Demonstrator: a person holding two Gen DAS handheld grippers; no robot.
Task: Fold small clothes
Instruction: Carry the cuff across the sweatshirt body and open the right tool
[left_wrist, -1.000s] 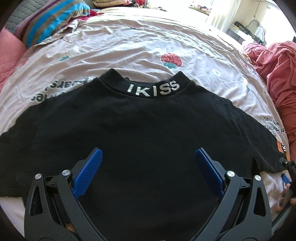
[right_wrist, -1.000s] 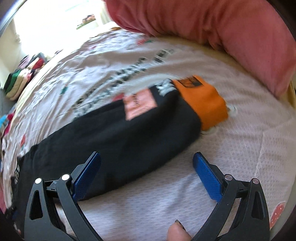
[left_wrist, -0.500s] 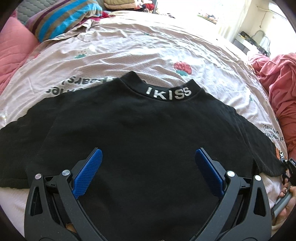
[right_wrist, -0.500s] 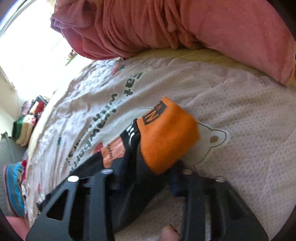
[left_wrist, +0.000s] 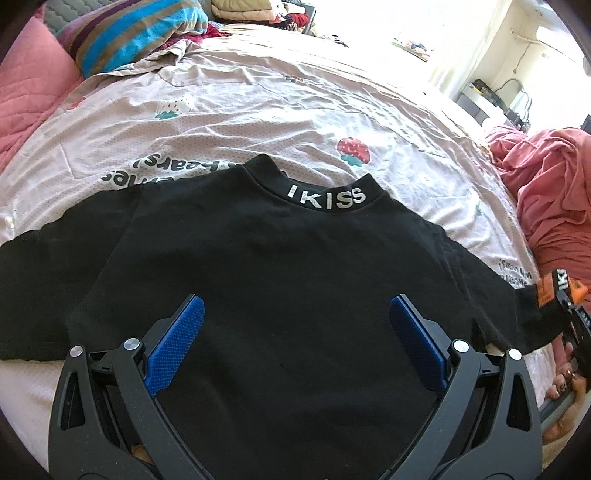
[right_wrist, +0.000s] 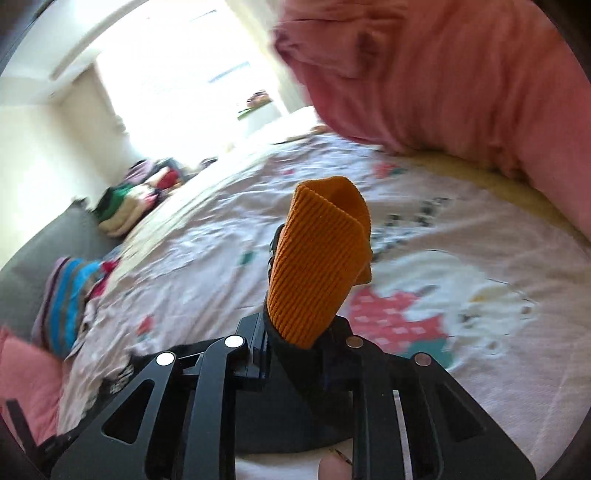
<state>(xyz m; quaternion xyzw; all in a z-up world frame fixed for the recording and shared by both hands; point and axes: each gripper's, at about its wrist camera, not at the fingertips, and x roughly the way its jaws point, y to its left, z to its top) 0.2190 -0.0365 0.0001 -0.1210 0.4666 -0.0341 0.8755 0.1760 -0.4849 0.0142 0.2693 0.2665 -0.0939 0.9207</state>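
Note:
A black long-sleeved top with "IKISS" on its collar lies flat on the bed. My left gripper hovers open over its lower back, blue pads wide apart and nothing between them. My right gripper is still closing its jaws on the end of the top's right sleeve. The orange ribbed cuff sticks up out of the pinch, lifted off the sheet. In the left wrist view that cuff and a hand appear at the far right edge.
The bed has a pale printed sheet. A pink quilt is heaped on the right, a striped pillow and pink cushion at the far left. Folded clothes are stacked beyond the bed.
My right gripper went from wide open over the sleeve to closed on its orange cuff, then rose with it. My left gripper drew back and up a little, staying open.

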